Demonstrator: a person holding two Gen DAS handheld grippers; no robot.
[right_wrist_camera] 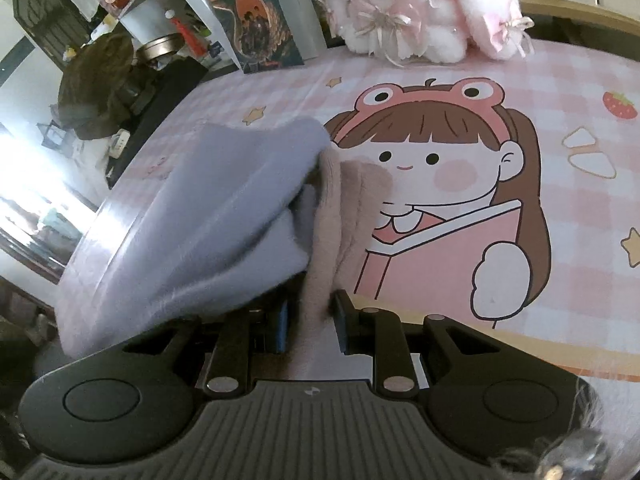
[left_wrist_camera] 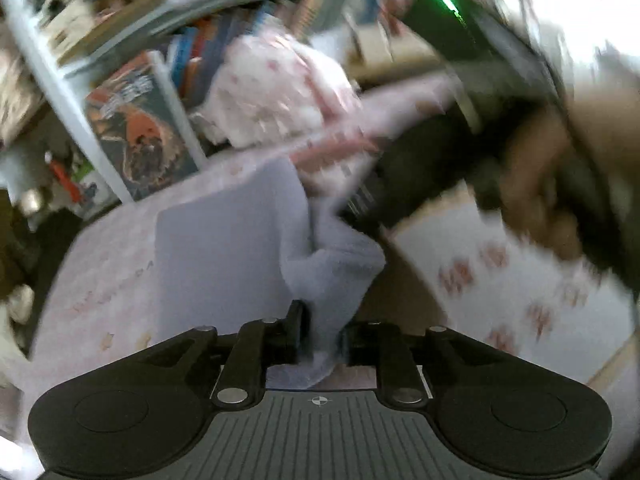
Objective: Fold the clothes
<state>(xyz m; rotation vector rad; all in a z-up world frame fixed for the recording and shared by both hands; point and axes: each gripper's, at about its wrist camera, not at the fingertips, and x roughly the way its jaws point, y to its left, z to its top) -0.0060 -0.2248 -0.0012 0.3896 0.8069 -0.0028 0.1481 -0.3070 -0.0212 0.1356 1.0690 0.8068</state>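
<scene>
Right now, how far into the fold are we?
Early to midway, at a guess. Done: the lavender garment is picked up, partly bunched and doubled over. In hand: the left gripper is shut on a lavender edge, the right gripper on a pinkish fuzzy part, both lifting over the pink checked mat. Left: lay it flat, finish the folds. No folded stack visible.

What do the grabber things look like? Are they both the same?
Yes, they match. The left gripper and right gripper are each black, with two straight fingers on hinged bars held by silver rivets, two round black humps at the sides, a grey ribbed plate and a small crosshair mark. Seen from the left camera, the right one's body shows a green light strip.
</scene>
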